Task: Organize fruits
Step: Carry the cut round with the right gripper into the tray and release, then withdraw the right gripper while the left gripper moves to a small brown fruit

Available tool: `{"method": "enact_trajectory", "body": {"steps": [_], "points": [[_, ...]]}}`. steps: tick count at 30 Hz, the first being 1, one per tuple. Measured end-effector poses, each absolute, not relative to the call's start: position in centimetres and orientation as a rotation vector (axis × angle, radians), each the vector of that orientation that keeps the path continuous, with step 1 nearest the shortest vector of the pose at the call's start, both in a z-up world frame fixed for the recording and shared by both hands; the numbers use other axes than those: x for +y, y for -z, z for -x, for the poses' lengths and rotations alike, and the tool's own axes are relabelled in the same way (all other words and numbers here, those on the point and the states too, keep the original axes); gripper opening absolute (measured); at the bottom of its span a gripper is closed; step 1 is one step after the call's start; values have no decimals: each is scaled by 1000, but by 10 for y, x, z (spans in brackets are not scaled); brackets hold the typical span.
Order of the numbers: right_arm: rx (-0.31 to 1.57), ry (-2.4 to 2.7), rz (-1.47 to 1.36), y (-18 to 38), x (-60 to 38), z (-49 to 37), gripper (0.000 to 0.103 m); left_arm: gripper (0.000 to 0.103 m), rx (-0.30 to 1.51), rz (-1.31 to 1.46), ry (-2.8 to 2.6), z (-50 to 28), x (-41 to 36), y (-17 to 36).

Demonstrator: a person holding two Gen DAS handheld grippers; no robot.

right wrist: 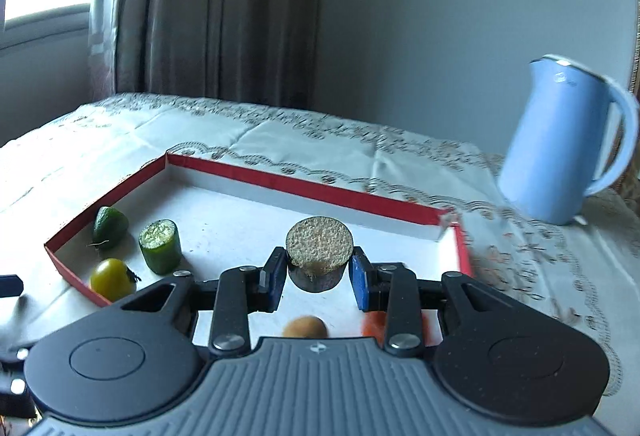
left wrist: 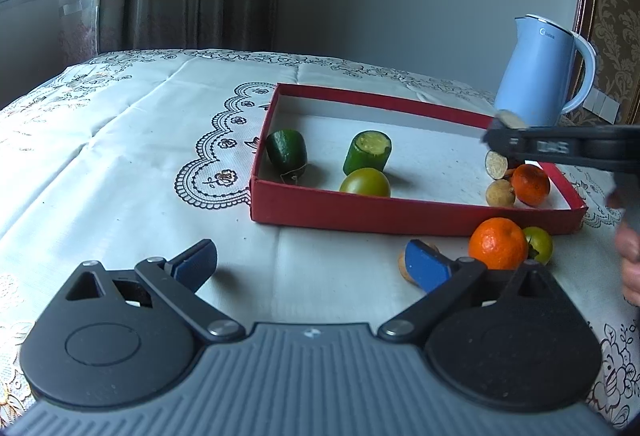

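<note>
The right gripper (right wrist: 318, 278) had its blue fingers (right wrist: 361, 286) clamped on a dark cut fruit piece (right wrist: 319, 254), pale cut face upward, above the red tray (right wrist: 280, 182). Inside lay two green cucumber chunks (right wrist: 160, 246) and a green tomato (right wrist: 111, 278). The left gripper (left wrist: 312, 264) stood wide open near a tangerine (left wrist: 498, 244) on the surface (left wrist: 120, 164). A blue kettle (left wrist: 538, 72) stood beyond.

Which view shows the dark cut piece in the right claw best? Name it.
The right wrist view: the dark cut piece sits centered between the right claw pads, cut face up. The left wrist view shows only a blurred edge.
</note>
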State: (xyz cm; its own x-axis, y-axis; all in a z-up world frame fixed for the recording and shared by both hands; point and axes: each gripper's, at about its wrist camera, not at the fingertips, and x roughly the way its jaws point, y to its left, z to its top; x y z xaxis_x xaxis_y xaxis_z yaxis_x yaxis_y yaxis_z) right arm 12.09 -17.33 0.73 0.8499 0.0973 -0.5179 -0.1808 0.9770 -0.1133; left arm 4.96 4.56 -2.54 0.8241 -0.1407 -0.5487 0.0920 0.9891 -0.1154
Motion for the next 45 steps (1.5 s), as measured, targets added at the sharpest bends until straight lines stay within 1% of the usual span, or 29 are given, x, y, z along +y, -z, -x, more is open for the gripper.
{"method": "enact_trajectory", "body": {"steps": [15, 23, 25, 28, 30, 36, 37, 39, 40, 45], "points": [[646, -159, 250, 21, -150, -158, 33, 101, 594, 85, 132, -51, 45, 25], [648, -155, 243, 23, -152, -156, 34, 101, 595, 84, 132, -51, 46, 26], [652, -162, 229, 22, -153, -156, 37, 102, 595, 84, 130, -51, 46, 26], [639, -167, 216, 19, -154, -152, 47, 103, 594, 82, 129, -51, 46, 26], [623, -170, 221, 16, -155, -146, 60, 103, 594, 82, 128, -51, 46, 26], [524, -140, 212, 6, -166, -112, 61, 103, 594, 82, 128, -51, 46, 26], [502, -128, 208, 5, -170, -104, 63, 103, 593, 83, 129, -51, 46, 26], [457, -100, 198, 4, -180, -88, 78, 103, 591, 81, 132, -51, 46, 26], [428, -79, 190, 5, -187, -79, 80, 103, 589, 80, 132, -51, 45, 26], [393, 2, 106, 4, -215, -60, 81, 103, 570, 73, 146, -47, 44, 25]]}}
